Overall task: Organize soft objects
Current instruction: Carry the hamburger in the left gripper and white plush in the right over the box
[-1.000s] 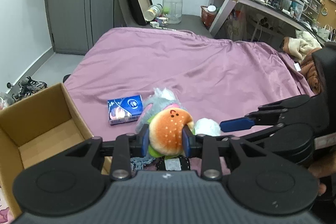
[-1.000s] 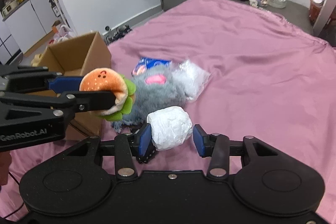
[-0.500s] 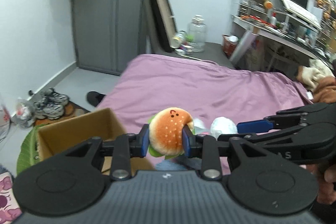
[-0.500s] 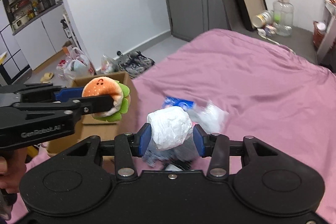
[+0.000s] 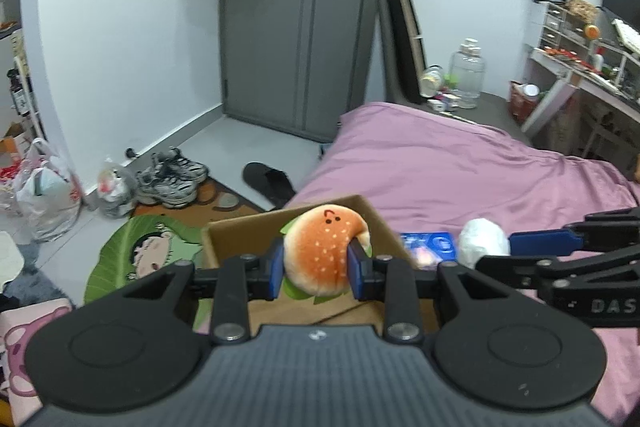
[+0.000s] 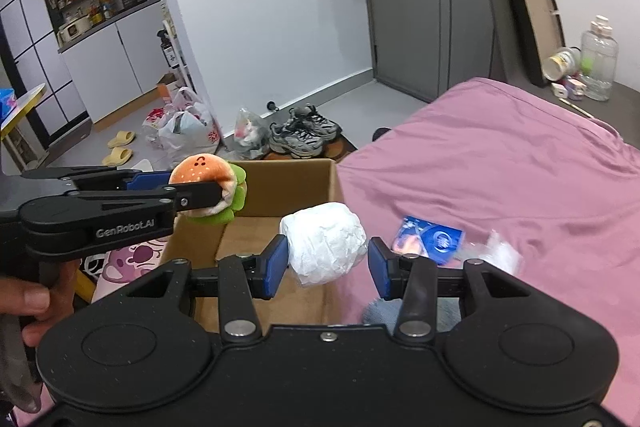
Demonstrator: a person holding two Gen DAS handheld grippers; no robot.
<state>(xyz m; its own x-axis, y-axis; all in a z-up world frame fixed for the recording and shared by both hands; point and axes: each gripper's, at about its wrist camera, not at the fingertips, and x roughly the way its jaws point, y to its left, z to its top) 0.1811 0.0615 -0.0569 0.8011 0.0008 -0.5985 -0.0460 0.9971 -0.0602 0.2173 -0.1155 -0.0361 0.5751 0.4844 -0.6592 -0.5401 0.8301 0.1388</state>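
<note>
My left gripper [image 5: 316, 273] is shut on a burger plush [image 5: 324, 253] and holds it above the open cardboard box [image 5: 236, 229] at the bed's edge. It also shows in the right wrist view [image 6: 204, 189]. My right gripper [image 6: 326, 267] holds a white wrapped soft ball [image 6: 324, 243] over the box [image 6: 288, 187]; the right pad stands slightly off the ball. The ball shows in the left wrist view [image 5: 482, 241].
A blue packet [image 6: 430, 239], a clear bag [image 6: 500, 255] and a grey fluffy toy [image 6: 380, 309] lie on the purple bed [image 6: 520, 167]. Shoes [image 5: 172, 179], plastic bags [image 5: 48, 195] and a green mat [image 5: 132, 255] are on the floor left of the box.
Both grippers lifted their objects from the bed and swung left, now over the cardboard box. The right gripper's jaws look a little wider around the ball.
</note>
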